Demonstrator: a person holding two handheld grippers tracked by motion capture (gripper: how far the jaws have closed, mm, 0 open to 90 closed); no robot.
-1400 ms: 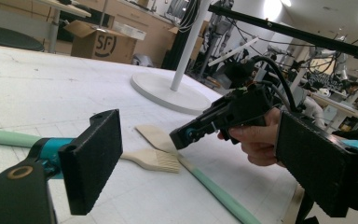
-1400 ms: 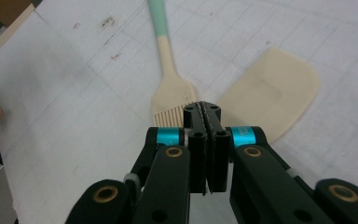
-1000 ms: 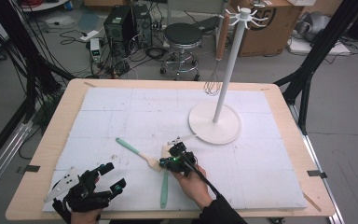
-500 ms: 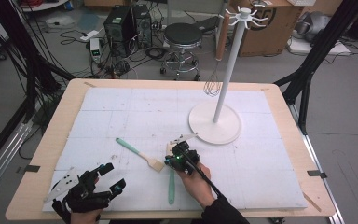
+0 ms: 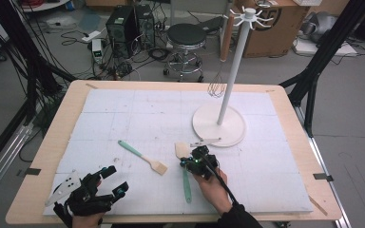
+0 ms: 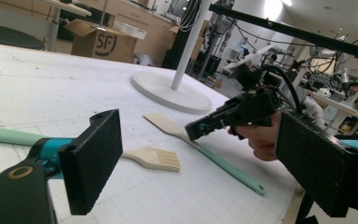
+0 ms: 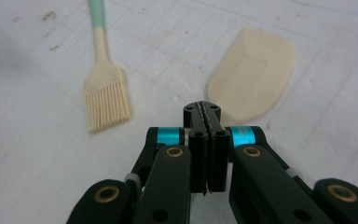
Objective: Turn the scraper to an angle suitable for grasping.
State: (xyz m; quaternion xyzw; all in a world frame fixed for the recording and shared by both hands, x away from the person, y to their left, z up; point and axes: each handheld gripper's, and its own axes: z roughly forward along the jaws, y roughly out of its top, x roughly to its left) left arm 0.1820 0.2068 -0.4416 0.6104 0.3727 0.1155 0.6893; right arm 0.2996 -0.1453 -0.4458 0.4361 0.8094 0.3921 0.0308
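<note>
A wooden table [image 5: 52, 142] under a white foam mat [image 5: 138, 118] carries the whole scene, and toward its far right stands a white hanging rack [image 5: 228, 90] on a round base, its hooked crown high on a slim pole. A wire whisk [image 5: 216, 85] with a wooden handle already hangs from one hook, so part of the job of hanging utensils looks done. Two tools are left flat on the mat: a spatula [image 5: 184, 166] with a cream blade and a mint handle, lying near the front edge just in front of the rack's base, and a basting brush [image 5: 142, 156] of the same colours, just to its left with its bristles turned toward the spatula. The right gripper [image 5: 196, 159] sits over the upper part of the spatula's handle, just behind the blade; from the right gripper view its jaws are pressed flat together above the blade with nothing seen between them, so it looks closed but not clearly holding the tool, which appears to lie on the mat. The left gripper [image 5: 111, 183] rests near the front left corner, well apart from both tools, with its pads [image 6: 95, 156] spread wide and empty. By this reading the spatula and the brush both remain to be lifted and hung.
</note>
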